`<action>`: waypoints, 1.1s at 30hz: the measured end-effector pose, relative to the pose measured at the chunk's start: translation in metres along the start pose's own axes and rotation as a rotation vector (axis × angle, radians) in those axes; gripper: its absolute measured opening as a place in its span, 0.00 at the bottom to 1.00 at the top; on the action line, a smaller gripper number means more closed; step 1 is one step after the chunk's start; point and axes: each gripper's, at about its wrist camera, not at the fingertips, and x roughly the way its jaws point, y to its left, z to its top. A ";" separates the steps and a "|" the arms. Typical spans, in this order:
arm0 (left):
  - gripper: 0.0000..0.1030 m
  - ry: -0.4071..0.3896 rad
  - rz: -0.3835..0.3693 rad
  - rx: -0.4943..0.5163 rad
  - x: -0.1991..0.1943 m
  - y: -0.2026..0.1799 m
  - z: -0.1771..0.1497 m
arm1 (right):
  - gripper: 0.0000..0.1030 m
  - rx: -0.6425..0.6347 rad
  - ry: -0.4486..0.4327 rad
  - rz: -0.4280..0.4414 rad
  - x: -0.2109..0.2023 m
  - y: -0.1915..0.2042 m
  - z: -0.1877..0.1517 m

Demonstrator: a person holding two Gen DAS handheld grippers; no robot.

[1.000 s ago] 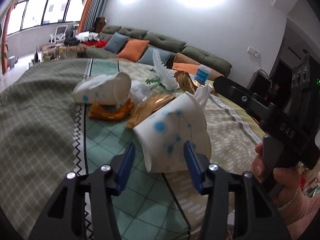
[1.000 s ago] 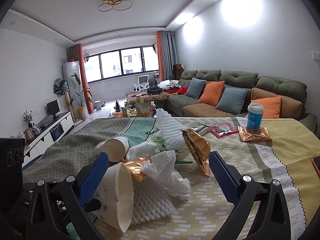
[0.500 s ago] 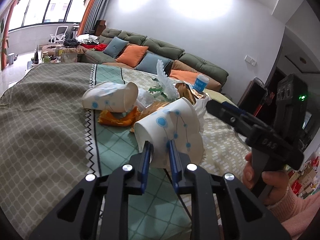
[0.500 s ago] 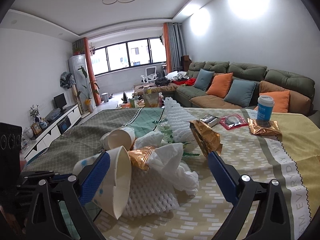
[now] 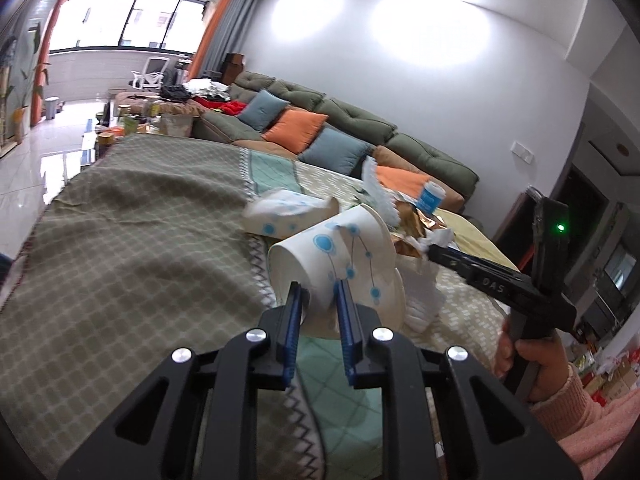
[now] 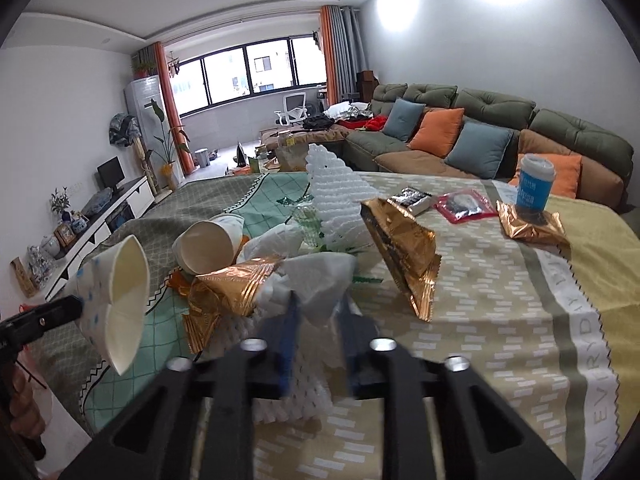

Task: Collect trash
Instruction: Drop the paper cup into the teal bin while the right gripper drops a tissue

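Table draped in a patchwork cloth: grey-green lattice, mint checks, yellow brick print. Green sofa behind it, window wall beyond. Cloth hem lettering partly legible: "MEVERYDA". Right tool's arm is stamped "DAS".

Your left gripper is clenched on the rim of a blue-dotted paper cup, lifted just off the cloth. Your right gripper is closing, white crumpled tissue between its pads, mid-table in front of the sofa.
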 end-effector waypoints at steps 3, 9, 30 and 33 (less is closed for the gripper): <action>0.18 -0.017 0.021 -0.016 -0.009 0.011 0.000 | 0.08 -0.015 -0.024 -0.004 -0.010 0.000 0.007; 0.18 -0.054 0.068 -0.050 -0.028 0.030 0.003 | 0.08 -0.024 -0.085 -0.016 -0.032 -0.002 0.023; 0.18 -0.216 0.262 -0.148 -0.114 0.084 0.008 | 0.08 -0.162 -0.151 0.423 -0.036 0.109 0.069; 0.18 -0.237 0.312 -0.169 -0.130 0.096 0.007 | 0.08 -0.180 -0.121 0.501 -0.021 0.133 0.070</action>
